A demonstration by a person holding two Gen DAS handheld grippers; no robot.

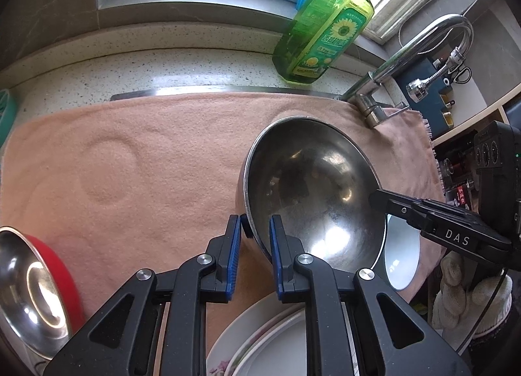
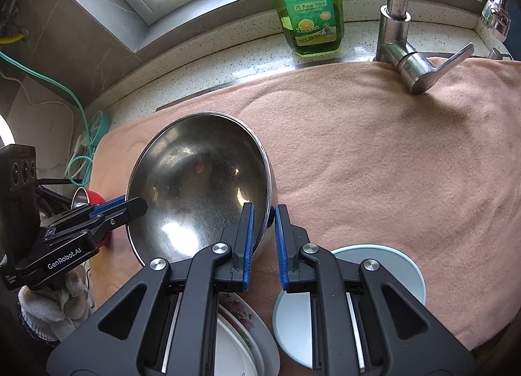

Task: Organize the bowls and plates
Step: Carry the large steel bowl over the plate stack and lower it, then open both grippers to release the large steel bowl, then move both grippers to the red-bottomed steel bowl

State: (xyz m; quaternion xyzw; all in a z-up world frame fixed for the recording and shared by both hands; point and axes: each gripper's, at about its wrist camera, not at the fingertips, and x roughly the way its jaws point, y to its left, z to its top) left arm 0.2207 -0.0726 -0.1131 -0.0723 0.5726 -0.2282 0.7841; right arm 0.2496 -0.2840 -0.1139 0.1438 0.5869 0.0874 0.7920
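1. Both claws are clamped on the big steel bowl [image 1: 312,193]: the left gripper [image 1: 255,239] pinches one side of the rim, the right gripper [image 2: 263,232] the opposite side. The bowl is tilted and looks lifted over the pink towel [image 1: 146,174].
2. Progress, I'd say: mid-way. Flowered plates [image 2: 241,317] already sit stacked at the near edge, but the big bowl isn't placed yet.
3. Count: one big steel bowl, one red steel-lined bowl [image 1: 32,288], one pale blue dish [image 2: 390,275], and maybe two or three stacked plates, hard to tell behind the claws.
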